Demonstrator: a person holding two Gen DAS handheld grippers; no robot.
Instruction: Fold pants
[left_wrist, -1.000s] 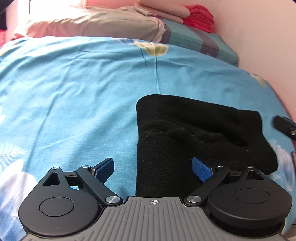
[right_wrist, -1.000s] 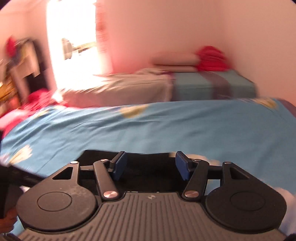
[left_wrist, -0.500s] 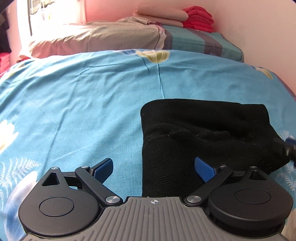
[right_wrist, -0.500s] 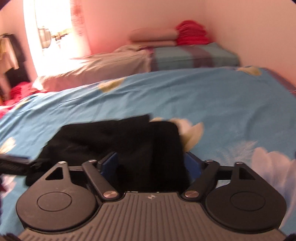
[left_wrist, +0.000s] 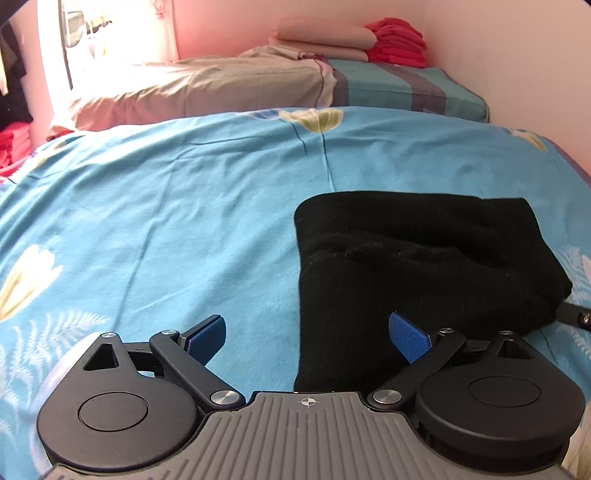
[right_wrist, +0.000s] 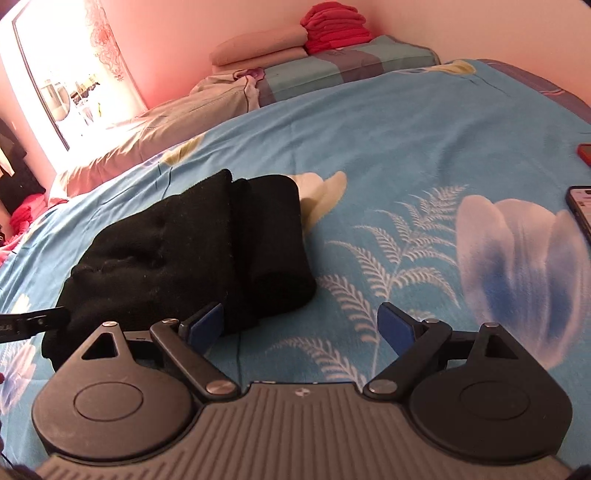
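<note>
The black pants (left_wrist: 417, 258) lie folded into a thick bundle on the blue flowered bedspread (left_wrist: 166, 206). In the right wrist view the pants (right_wrist: 192, 247) sit left of centre. My left gripper (left_wrist: 308, 338) is open and empty, its right finger over the bundle's near edge. My right gripper (right_wrist: 301, 326) is open and empty, just right of the bundle's near end, its left finger beside the cloth. A black tip of the other gripper shows at the edge of each view.
Pillows (left_wrist: 207, 88) and stacked red clothes (left_wrist: 397, 42) lie at the head of the bed by the pink wall. Two phones (right_wrist: 581, 210) rest on the bedspread at the right edge. A bright window (right_wrist: 70, 74) is at the far left.
Both grippers have pulled back and risen from the pants. The right wrist view has swung to the right, so the bundle now lies to its left. Both stay open.
</note>
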